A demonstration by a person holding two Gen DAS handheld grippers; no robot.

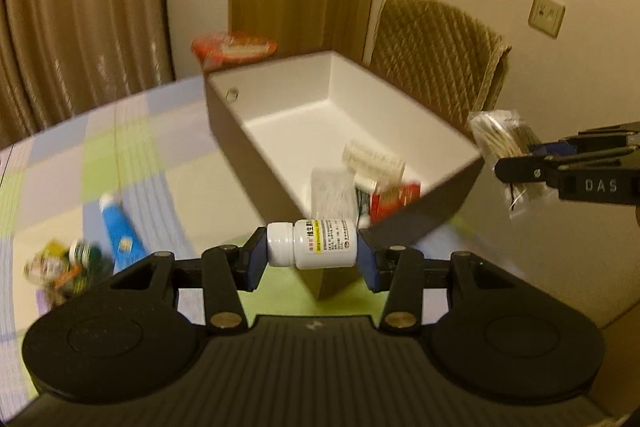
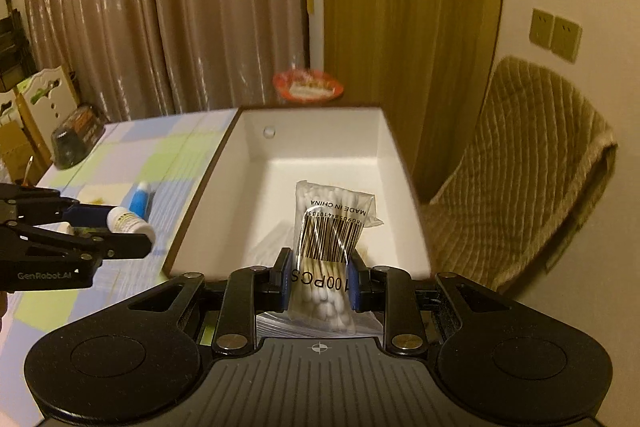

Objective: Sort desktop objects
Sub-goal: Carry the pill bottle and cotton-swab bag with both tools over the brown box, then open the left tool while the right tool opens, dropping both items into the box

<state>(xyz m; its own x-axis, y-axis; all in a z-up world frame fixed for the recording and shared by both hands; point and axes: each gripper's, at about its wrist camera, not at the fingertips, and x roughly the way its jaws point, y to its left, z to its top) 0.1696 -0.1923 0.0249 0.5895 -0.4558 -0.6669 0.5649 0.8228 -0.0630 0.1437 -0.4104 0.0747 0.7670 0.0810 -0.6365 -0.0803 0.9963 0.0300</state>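
My left gripper [image 1: 312, 259] is shut on a white pill bottle [image 1: 312, 243], held sideways just before the near corner of the brown box [image 1: 248, 163]. The box is white inside and holds a few small packets [image 1: 374, 163]. My right gripper [image 2: 318, 281] is shut on a clear bag of cotton swabs [image 2: 330, 227], held over the box's near end [image 2: 208, 195]. From the left wrist view the right gripper [image 1: 516, 163] and the swab bag [image 1: 498, 137] hang at the box's right side. The left gripper [image 2: 132, 231] and the bottle [image 2: 128, 221] appear left of the box in the right wrist view.
A blue tube [image 1: 120, 231] and a small pile of colourful items [image 1: 60, 267] lie on the checked tablecloth [image 1: 100, 155] left of the box. A red packet [image 1: 234, 47] sits behind the box. A padded chair [image 2: 520, 171] stands to the right. Curtains hang behind.
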